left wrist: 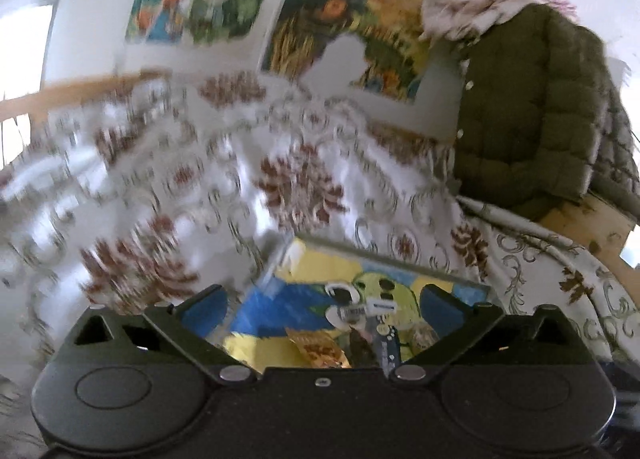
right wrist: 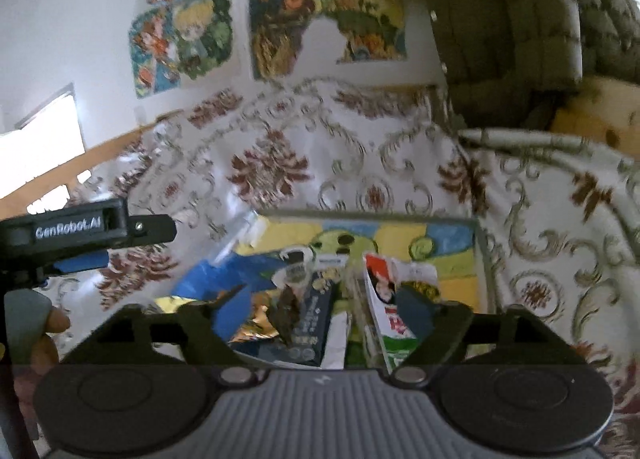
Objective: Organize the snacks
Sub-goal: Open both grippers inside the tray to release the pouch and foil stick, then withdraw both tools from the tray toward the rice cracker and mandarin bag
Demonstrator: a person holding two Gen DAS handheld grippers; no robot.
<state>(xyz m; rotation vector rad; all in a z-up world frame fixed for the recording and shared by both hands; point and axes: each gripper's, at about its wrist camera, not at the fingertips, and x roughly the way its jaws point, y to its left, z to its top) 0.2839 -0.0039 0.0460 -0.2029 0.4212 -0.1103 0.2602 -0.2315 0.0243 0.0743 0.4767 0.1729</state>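
Low in both frames, the left gripper (left wrist: 320, 299) and right gripper (right wrist: 316, 303) are seen spread wide, nothing held, above snack packets (right wrist: 312, 315) in a tray (right wrist: 482, 259).

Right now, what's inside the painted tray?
The painted tray holds several snack packs: a gold foil wrapper, a dark blue pack and a red-and-white pack. The gripper bodies cover the tray's near end.

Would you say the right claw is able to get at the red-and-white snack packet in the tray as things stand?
Probably yes: the right claw is open above the tray, and the red-and-white packet stands uncovered beside its right finger.
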